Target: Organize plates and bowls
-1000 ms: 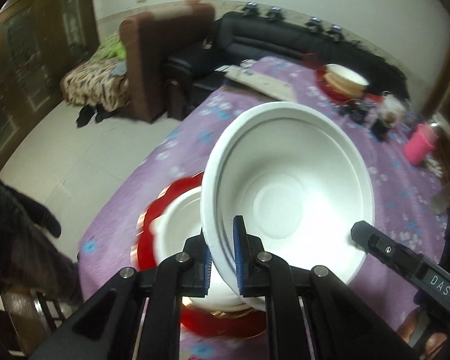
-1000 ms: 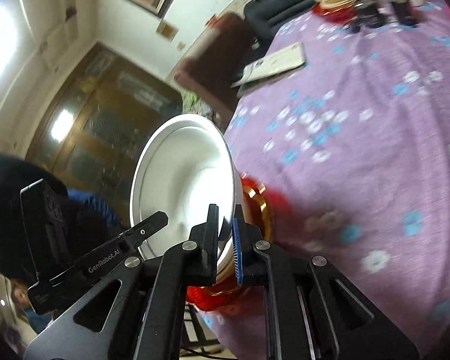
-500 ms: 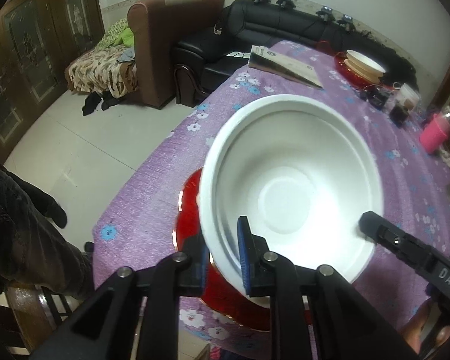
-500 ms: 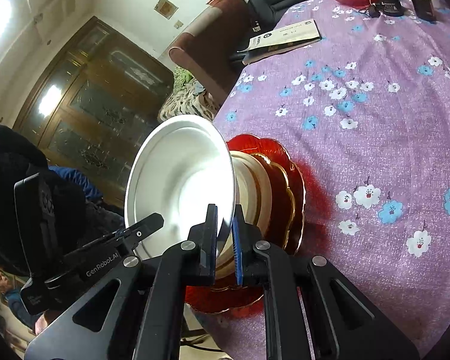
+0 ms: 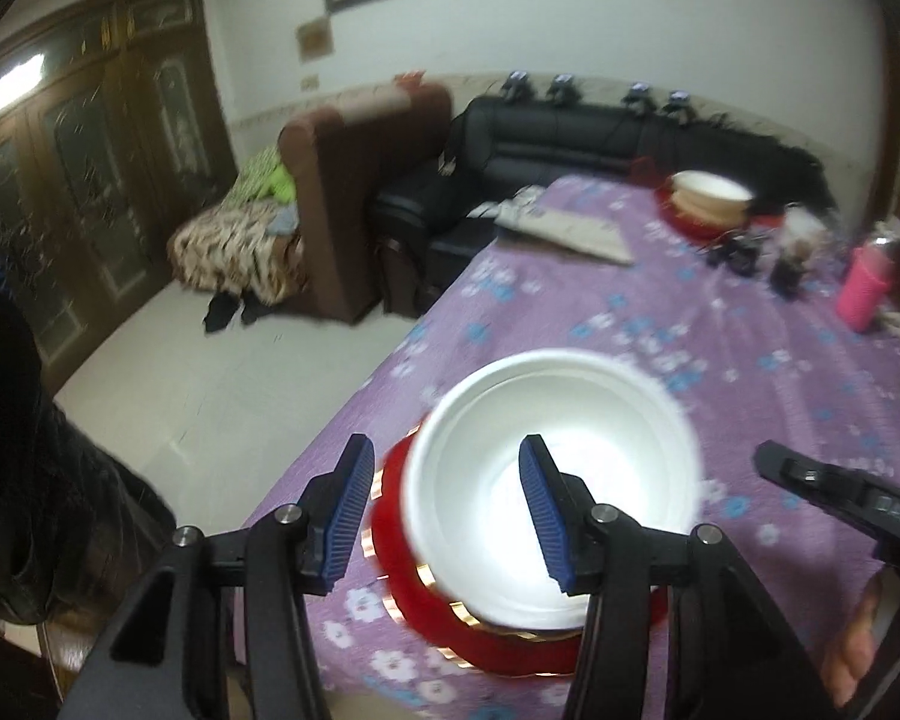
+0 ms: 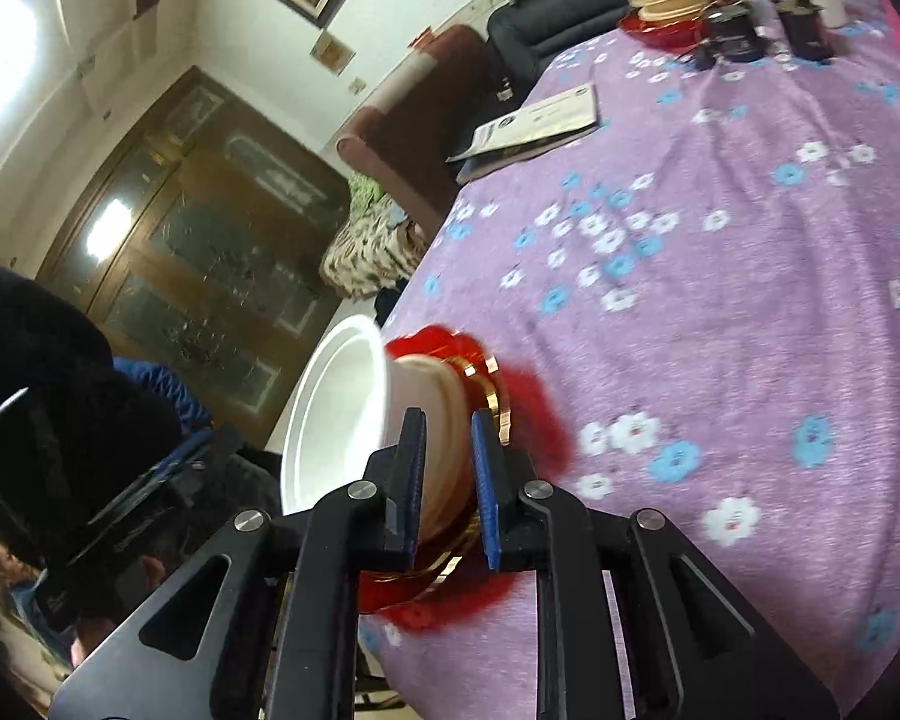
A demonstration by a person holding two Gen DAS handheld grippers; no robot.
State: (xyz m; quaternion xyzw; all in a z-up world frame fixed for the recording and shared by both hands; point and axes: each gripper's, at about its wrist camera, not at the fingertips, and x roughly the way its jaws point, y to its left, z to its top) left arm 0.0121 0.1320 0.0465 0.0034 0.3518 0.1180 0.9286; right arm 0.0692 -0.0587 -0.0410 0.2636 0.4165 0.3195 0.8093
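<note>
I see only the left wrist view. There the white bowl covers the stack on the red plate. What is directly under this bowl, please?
Observer: The right wrist view shows the stack from the side. A cream bowl sits directly under the white bowl, which is nested in it.
Operator: Thank you. I see only one tip of the right tongs. Do they grip the white rim?
Observer: No. The right tongs are opening and their pads stand apart. The cream bowl's side shows between the pads, and the white rim lies beside them. I cannot tell whether they touch the bowl.
</note>
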